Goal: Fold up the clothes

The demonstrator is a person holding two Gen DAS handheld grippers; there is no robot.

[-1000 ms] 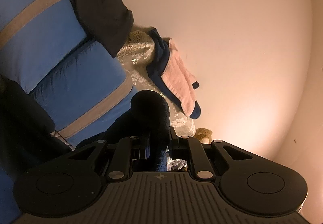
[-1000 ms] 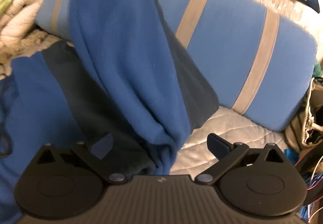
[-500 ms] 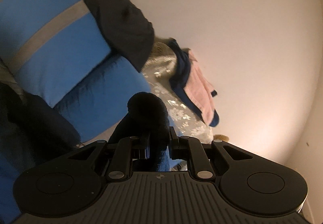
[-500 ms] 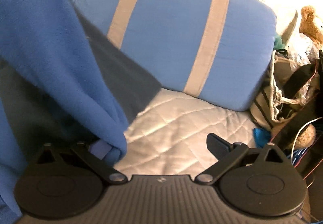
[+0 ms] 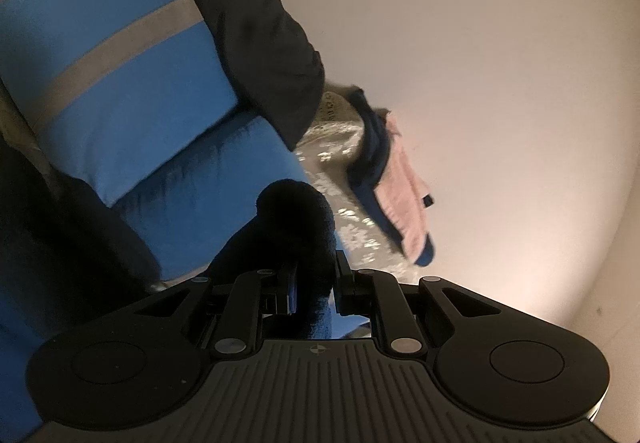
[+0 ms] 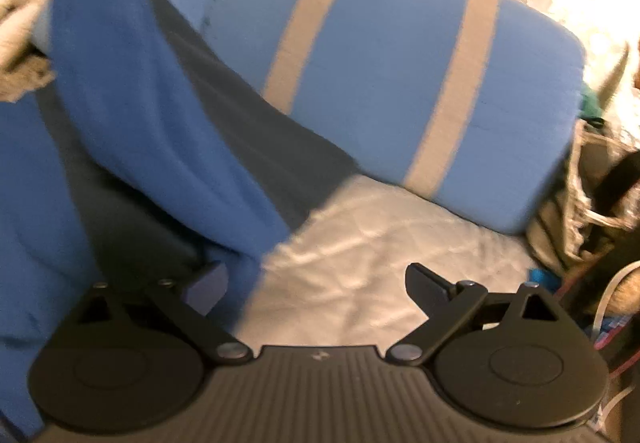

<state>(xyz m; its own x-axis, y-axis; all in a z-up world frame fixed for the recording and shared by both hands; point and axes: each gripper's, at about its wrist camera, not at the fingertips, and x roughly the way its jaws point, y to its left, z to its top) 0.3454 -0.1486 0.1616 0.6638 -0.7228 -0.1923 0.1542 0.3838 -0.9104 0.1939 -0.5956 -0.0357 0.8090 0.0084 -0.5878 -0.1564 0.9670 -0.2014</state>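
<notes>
My left gripper [image 5: 314, 283] is shut on a bunched fold of the blue fleece garment [image 5: 296, 227], which looks almost black in shadow and bulges up above the fingers. In the right wrist view the same blue fleece garment [image 6: 132, 91] hangs in a long drape from the upper left down to the left fingertip [image 6: 208, 281]. My right gripper [image 6: 316, 279] is open; the cloth's lower edge brushes its left finger, with nothing between the jaws. A dark grey part of the garment [image 6: 256, 139] shows behind the blue drape.
A blue cushion with grey stripes [image 6: 400, 67] lies on a pale quilted cover [image 6: 360, 251]. A pink and navy cloth [image 5: 400, 195] hangs over a patterned surface by the bare wall [image 5: 480, 43]. Bags and cables [image 6: 592, 211] crowd the right edge.
The left gripper keeps its hold and has tilted, shifting the cushion and pink cloth rightward in view. The right view has swung back leftward; the blue drape hangs lower across the open gripper's left finger.
</notes>
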